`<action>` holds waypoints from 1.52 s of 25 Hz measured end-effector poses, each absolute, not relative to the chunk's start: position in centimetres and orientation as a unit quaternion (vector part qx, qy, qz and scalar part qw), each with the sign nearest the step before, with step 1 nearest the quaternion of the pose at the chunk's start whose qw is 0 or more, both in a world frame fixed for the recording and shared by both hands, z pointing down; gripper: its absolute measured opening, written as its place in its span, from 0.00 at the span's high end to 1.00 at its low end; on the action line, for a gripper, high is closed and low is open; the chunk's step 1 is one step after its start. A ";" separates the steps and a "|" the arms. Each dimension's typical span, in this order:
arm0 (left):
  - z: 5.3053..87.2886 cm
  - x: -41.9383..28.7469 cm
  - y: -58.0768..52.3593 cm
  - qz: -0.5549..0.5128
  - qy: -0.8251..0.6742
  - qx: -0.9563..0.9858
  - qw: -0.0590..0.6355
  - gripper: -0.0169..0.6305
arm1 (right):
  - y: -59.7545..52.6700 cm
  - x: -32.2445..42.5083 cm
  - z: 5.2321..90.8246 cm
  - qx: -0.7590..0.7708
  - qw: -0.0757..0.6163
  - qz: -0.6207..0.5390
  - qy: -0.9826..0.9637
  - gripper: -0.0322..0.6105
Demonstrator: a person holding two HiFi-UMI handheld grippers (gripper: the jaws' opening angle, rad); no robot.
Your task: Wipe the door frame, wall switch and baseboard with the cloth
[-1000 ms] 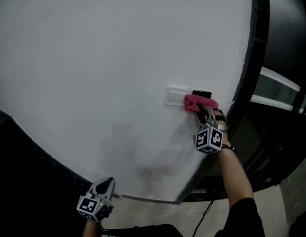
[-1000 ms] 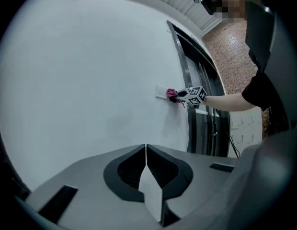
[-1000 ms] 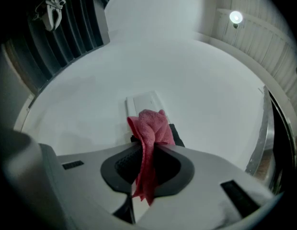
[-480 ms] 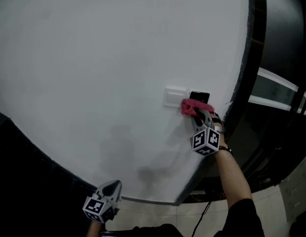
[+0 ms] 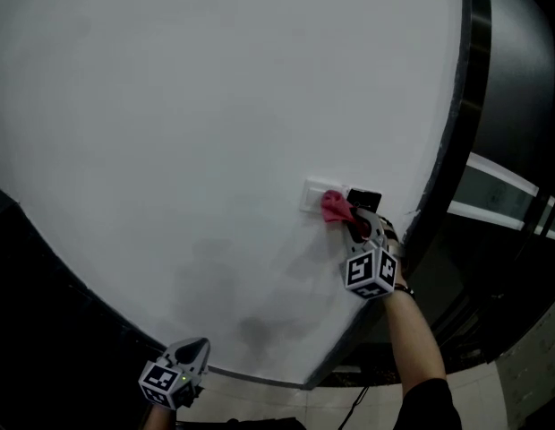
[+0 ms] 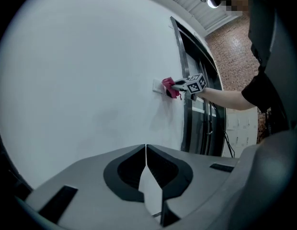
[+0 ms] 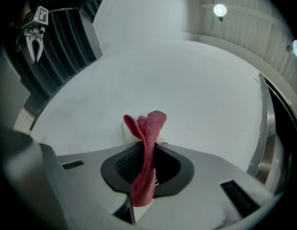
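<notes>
Right gripper (image 5: 354,223) pinches the red cloth (image 5: 334,207) between its jaws. The free fold is bunched ahead of the tips, so fabric rather than metal meets the white wall switch (image 5: 312,193). The cloth presses on the switch near the right edge of the wall (image 5: 215,124), close to the dark door frame (image 5: 449,141). The switch step appears under way. Left gripper (image 5: 190,356) hangs low by the wall's bottom edge, jaws pressed together on nothing, apparently idle and clear of the wiping.
</notes>
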State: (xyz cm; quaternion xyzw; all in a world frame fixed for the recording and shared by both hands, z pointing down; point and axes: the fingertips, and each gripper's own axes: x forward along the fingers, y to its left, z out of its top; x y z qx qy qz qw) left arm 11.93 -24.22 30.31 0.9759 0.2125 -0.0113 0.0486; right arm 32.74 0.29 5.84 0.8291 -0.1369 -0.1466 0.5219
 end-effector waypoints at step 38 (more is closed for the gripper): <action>30.4 10.2 -25.4 -0.003 0.231 0.972 0.037 0.99 | -6.7 36.4 10.4 0.787 0.586 -0.119 -0.152 0.87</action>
